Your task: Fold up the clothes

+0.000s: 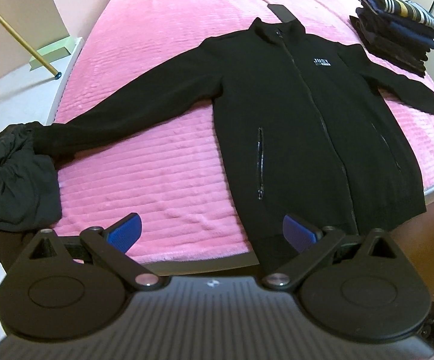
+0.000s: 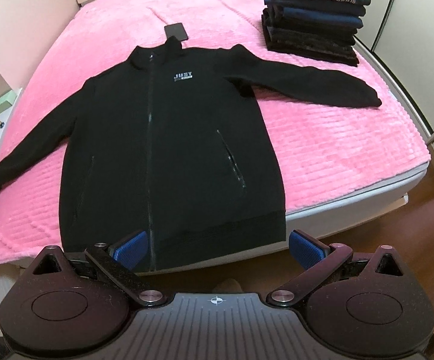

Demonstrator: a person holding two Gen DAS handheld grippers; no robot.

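Black jacket (image 2: 169,138) lies flat, zipped, front up on pink blanket (image 2: 322,150), sleeves spread. Left gripper (image 1: 212,234) & right gripper (image 2: 218,247) both released, empty, at hem. Fold prob not begun; next: grab a sleeve, bring it inward.

I see even, soft indoor light in both views, fairly bright, with no hard shadows on the pink blanket (image 1: 163,162). The black jacket (image 2: 169,150) soaks up the light, so its folds barely read; only the zips and the chest print catch a faint sheen. My fisheye lenses bend the bed edges into curves and darken the frame corners. Detail is slightly soft overall, more so toward the rims, and the stack of clothes (image 2: 313,21) looks a bit smeared.
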